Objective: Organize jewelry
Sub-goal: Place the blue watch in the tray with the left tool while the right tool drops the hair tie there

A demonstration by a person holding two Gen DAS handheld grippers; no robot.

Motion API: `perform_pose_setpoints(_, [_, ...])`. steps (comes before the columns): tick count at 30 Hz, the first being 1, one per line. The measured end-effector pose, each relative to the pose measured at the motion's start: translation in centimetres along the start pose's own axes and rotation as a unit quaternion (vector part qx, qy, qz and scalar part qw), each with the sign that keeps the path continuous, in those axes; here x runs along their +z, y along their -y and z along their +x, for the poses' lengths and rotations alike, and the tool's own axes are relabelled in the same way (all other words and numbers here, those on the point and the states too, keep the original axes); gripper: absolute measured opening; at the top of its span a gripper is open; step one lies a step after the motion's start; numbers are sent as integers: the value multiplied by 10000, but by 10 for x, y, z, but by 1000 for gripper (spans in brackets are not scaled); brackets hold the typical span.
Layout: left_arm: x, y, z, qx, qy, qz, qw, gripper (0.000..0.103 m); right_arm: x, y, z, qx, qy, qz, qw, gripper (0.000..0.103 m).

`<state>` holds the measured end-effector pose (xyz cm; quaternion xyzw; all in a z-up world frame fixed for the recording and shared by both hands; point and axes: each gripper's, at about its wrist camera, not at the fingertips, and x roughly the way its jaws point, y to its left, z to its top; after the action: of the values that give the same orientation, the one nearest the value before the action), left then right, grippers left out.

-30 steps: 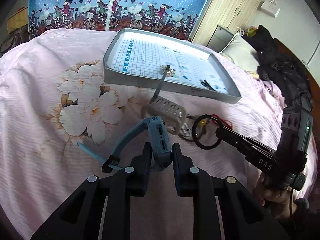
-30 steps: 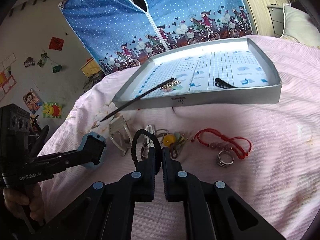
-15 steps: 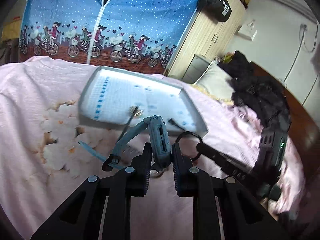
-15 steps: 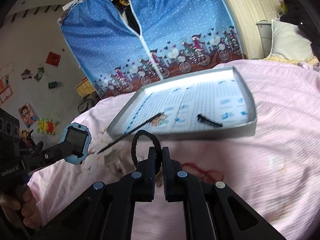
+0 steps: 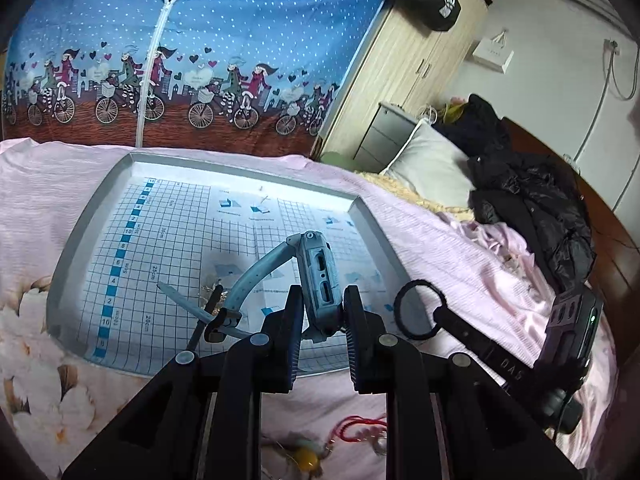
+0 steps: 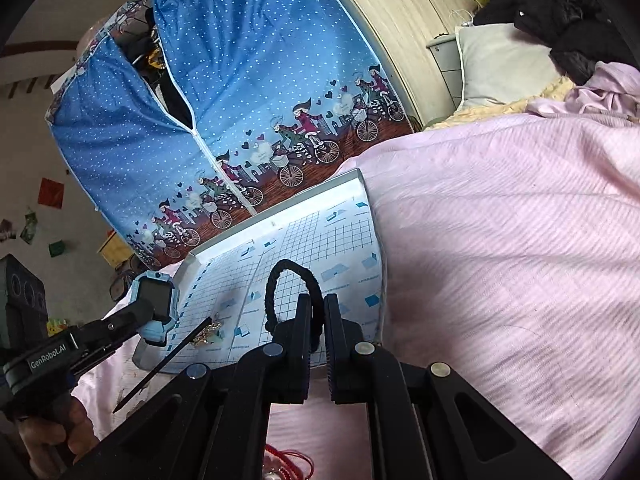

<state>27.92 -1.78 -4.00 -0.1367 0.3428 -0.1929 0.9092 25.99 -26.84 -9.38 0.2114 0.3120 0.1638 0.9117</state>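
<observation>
In the lower centre of the left wrist view, the left tongs (image 5: 322,312) were closed on the body of a pale blue smartwatch (image 5: 318,280), its strap curving down to the left above the grey tray (image 5: 64,256) with the gridded paper lining. To the right in that view, the right tongs (image 5: 434,314) pinched a black hair tie (image 5: 418,308) whose loop stood beside the tray's right rim. In the right wrist view those tongs (image 6: 318,320) sat nearly closed on the braided loop (image 6: 290,280), which rose over the tray. A second before, both tongs had been low over the pink bedspread (image 6: 500,240) near the loose jewelry; now both hung over the tray. A black hair stick (image 6: 164,364) lay across the tray's near edge, and a red cord bracelet (image 5: 360,426) stayed on the bed.
</observation>
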Motion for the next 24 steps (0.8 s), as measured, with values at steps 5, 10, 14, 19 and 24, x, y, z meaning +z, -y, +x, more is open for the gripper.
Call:
perform_pose_setpoints(5, [-9, -10, 18, 58, -87, -2, 9999, 16, -8, 2, 6, -108, -117, -156, 9998, 6])
perform_pose_setpoints(10, [-19, -6, 30, 204, -259, 255, 9991, 16, -11, -1, 9, -158, -167, -324, 9992, 7])
perform_pose_setpoints(14, [-24, -4, 36, 295, -288, 363, 9985, 16, -11, -2, 9, -214, -163, -375, 9989, 7])
perform_pose_setpoints(19, [-21, -8, 36, 389, -313, 300, 9983, 16, -11, -3, 10, -261, -170, -408, 9987, 8])
perform_pose_setpoints(24, [-16, -6, 21, 543, -151, 215, 9982, 28, -8, -9, 4, -337, -102, -549, 9979, 17])
